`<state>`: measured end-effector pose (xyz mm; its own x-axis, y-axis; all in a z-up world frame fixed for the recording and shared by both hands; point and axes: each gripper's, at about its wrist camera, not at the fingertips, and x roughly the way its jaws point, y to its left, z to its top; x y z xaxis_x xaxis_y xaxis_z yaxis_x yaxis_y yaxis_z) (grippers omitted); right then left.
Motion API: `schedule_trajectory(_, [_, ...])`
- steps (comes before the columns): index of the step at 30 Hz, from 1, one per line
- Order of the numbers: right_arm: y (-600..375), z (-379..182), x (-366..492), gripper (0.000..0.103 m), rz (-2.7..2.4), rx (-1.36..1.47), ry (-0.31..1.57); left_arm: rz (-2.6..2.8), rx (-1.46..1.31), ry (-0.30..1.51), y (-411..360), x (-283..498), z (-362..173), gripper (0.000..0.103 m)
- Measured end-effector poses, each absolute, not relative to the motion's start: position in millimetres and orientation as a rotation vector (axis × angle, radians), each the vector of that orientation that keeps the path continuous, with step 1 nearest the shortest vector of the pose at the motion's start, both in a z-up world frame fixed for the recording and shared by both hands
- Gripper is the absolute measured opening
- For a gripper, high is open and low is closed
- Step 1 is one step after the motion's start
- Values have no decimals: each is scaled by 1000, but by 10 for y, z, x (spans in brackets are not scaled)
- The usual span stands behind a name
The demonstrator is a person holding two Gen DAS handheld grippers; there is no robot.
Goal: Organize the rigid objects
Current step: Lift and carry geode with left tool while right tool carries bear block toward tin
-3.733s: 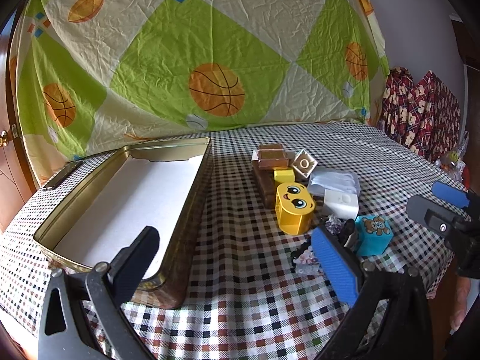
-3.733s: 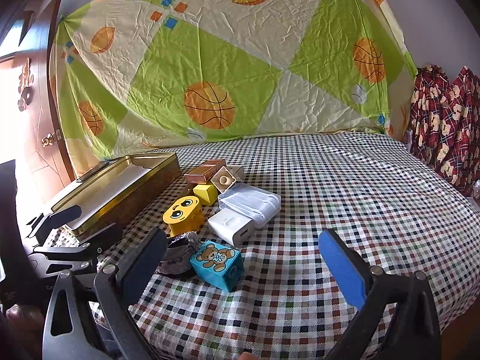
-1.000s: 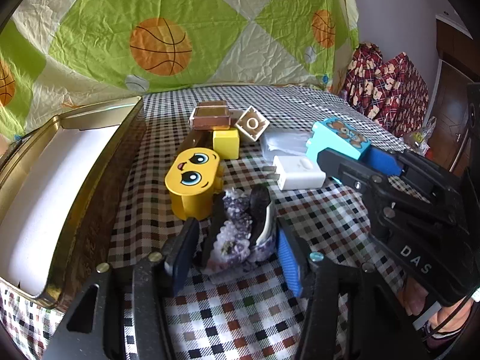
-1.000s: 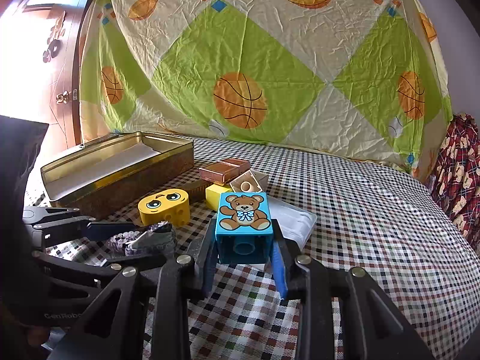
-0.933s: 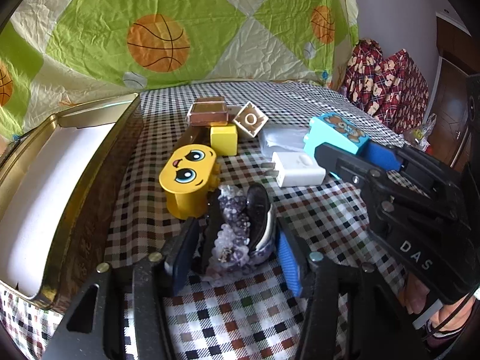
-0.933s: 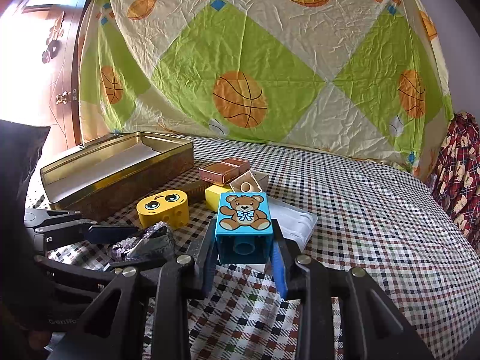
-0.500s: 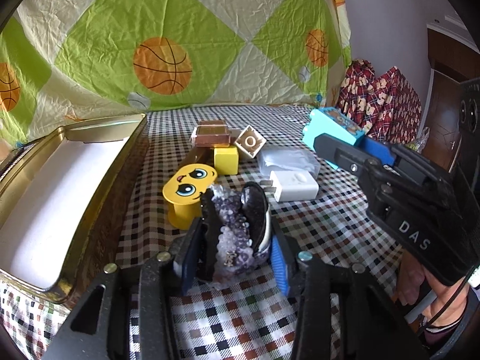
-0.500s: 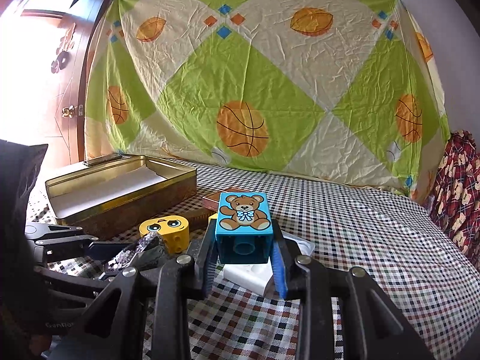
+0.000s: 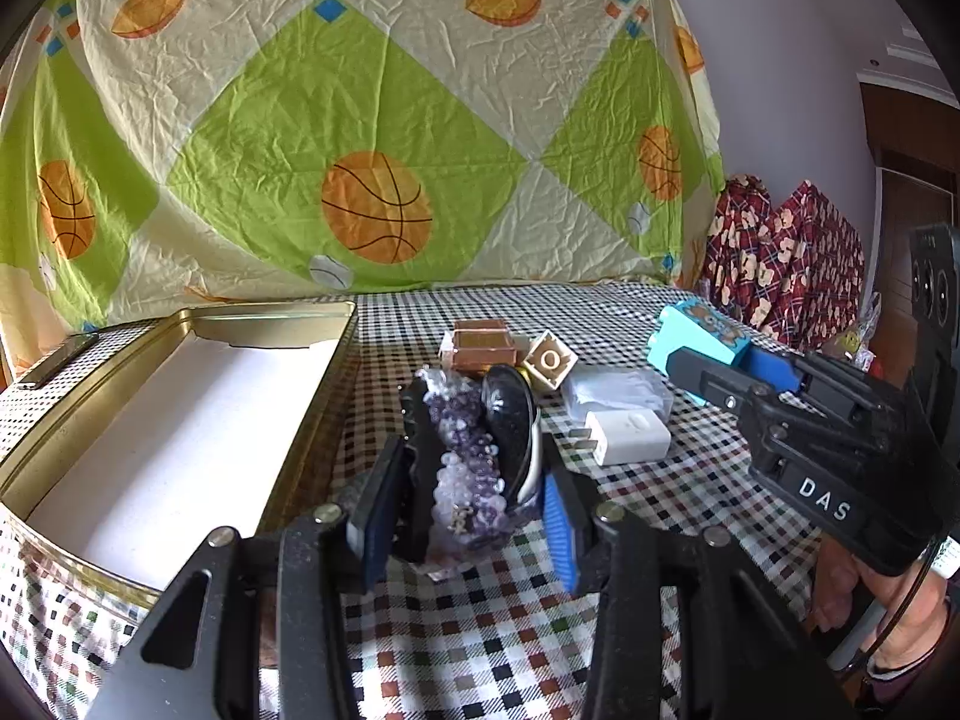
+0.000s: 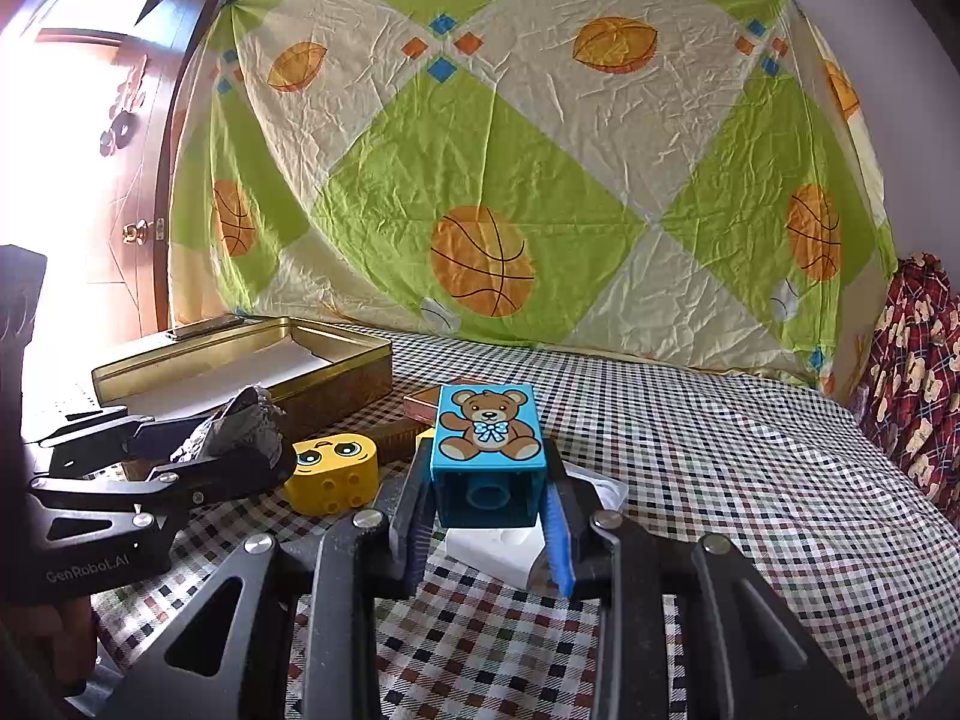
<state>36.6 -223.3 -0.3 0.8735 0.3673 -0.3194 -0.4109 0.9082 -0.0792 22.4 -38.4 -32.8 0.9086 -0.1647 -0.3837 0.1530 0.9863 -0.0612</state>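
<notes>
gripping an amethyst geode [image 9: 465, 468], left gripper [image 9: 462, 510] hides the yellow face block [image 10: 333, 471] seen beside right gripper's [image 10: 486, 531] bear block [image 10: 487, 450].

Left gripper [image 9: 462, 516]: was open and empty; now you grip the purple crystal geode stone [image 9: 474, 462] and hold it lifted off the checkered cloth.
Right gripper [image 10: 486, 516]: was open too; now you clamp the blue plastic bear-picture block [image 10: 487, 438], raised above the white charger plug [image 10: 489, 546].

We see only a sliver of the yellow block [image 10: 331, 471] behind the left gripper [image 10: 228, 450]; the bear block [image 10: 487, 456] hides most of the charger [image 10: 492, 546].
</notes>
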Motion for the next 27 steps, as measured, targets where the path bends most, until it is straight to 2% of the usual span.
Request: schedule_trajectory(27, [-2269, 15, 231, 34, 391, -142, 204, -136, -2, 288, -366, 76, -305, 41])
